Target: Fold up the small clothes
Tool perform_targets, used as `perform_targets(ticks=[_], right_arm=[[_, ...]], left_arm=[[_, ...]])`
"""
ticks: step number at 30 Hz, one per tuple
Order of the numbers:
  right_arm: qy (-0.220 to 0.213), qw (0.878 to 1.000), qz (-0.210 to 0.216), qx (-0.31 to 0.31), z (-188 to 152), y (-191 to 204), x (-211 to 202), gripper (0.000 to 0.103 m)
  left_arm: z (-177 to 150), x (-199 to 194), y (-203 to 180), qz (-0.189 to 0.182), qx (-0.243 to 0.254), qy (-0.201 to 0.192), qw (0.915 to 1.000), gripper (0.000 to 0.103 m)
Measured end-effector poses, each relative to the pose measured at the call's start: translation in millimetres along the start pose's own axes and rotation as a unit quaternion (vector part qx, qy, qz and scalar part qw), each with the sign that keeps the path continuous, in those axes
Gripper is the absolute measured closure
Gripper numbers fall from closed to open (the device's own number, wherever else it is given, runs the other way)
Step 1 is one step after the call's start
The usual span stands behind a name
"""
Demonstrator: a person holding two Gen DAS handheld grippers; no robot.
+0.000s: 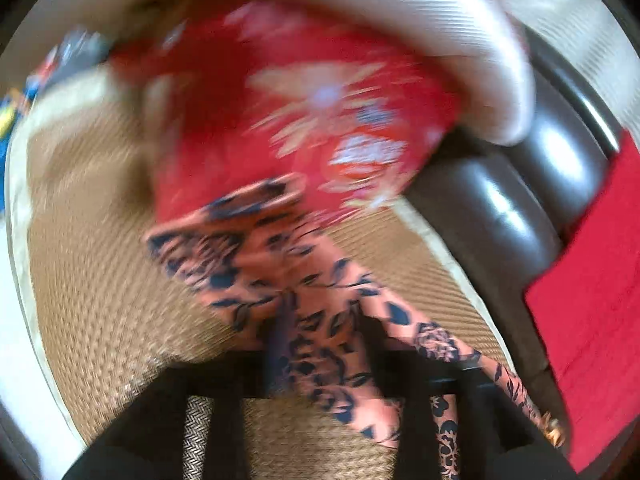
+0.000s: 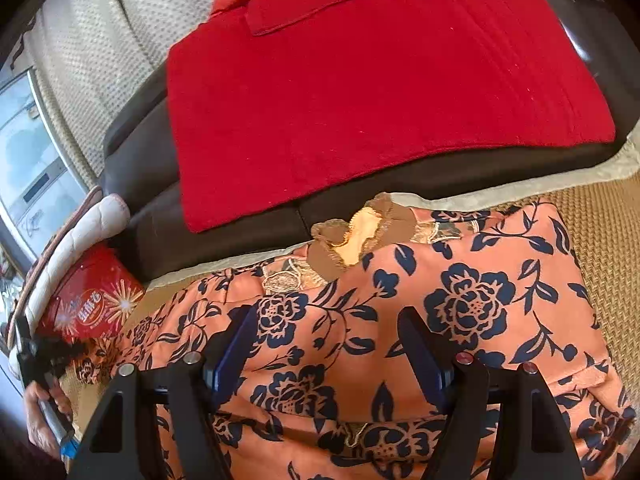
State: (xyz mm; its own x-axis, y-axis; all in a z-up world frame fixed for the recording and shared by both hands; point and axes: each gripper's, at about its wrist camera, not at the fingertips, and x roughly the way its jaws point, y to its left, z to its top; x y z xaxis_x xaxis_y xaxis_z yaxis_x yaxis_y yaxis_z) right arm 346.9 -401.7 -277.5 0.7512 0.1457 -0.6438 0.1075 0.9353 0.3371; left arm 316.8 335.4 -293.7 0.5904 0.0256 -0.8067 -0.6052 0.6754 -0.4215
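The peach floral garment (image 2: pixel 460 320) lies spread on the woven mat (image 2: pixel 600 216), thin, soft and floppy, likely slippery. The right gripper (image 2: pixel 328 344) hovers with fingers apart over its middle; in the blurred left view I cannot tell whether the left gripper (image 1: pixel 320 392) pinches the fabric. Best hold: a hem or corner.

A home living room, by the look of it. A dark leather sofa (image 2: pixel 152 168) carries a woven straw seat mat (image 1: pixel 92 280) with a pale cloth border, and a red blanket (image 2: pixel 360 92) lies over its cushion. Cream textured cushions (image 2: pixel 84 60) stand behind. At the mat's left edge sits a red festive gift tin (image 2: pixel 92 300), and a window (image 2: pixel 28 160) lets in daylight.
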Motion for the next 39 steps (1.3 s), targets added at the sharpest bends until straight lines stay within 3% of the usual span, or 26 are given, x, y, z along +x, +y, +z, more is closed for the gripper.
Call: perform_targets(ticks=[1,6,14,16,17,18,22,26,29,33,36,39], right_arm=[[-0.001,1.000,0.000,0.001,0.7,-1.5,-0.2,0.027],[-0.006,1.000,-0.007,-0.015,-0.3,1.8,-1.8,0.027],[-0.009,1.000,-0.019,-0.021,1.3,2.9,6.2,0.027],[-0.006,1.000,-0.022,-0.020,1.1,1.5,10.7,0.027],[-0.005,1.000,-0.024,-0.019,1.3,0.3,12.7,0.027],[-0.004,1.000,-0.025,-0.018,0.9,-0.6,14.0,0.027],[0.002,1.000,-0.029,-0.012,0.9,-5.4,21.7,0.027],[-0.001,0.999,-0.033,-0.017,1.7,-4.4,23.6,0.027],[-0.007,0.999,-0.033,-0.015,1.2,-5.7,18.3,0.027],[-0.021,0.999,-0.034,-0.008,4.6,-12.4,5.9,0.027],[-0.039,0.998,-0.040,0.008,10.0,-26.1,-8.8,0.027],[-0.060,0.996,-0.052,0.031,17.2,-48.7,-25.8,0.027]], left_arm=[[0.1,4.4,10.7,-0.002,-0.022,0.011,0.9997,0.029],[-2.3,25.6,42.5,-0.031,-0.093,0.051,0.9939,0.028],[7.7,50.0,33.0,-0.035,-0.075,0.020,0.9964,0.029],[9.6,56.7,31.8,-0.038,-0.070,0.016,0.9967,0.056],[10.6,63.2,31.9,-0.039,-0.071,0.026,0.9963,0.082],[9.5,70.7,33.8,-0.048,-0.079,0.038,0.9951,0.090],[5.8,63.8,24.5,-0.035,-0.059,0.011,0.9976,0.095],[1.8,38.0,-15.6,-0.043,-0.001,-0.034,0.9985,0.096],[-7.5,9.4,-53.0,-0.056,0.053,-0.070,0.9945,0.096],[-47.3,-33.3,-129.0,-0.102,0.155,-0.099,0.9777,0.096],[-96.1,-53.6,-188.5,-0.147,0.232,-0.090,0.9573,0.096],[-168.9,-65.2,-246.4,-0.205,0.313,-0.047,0.9263,0.096]])
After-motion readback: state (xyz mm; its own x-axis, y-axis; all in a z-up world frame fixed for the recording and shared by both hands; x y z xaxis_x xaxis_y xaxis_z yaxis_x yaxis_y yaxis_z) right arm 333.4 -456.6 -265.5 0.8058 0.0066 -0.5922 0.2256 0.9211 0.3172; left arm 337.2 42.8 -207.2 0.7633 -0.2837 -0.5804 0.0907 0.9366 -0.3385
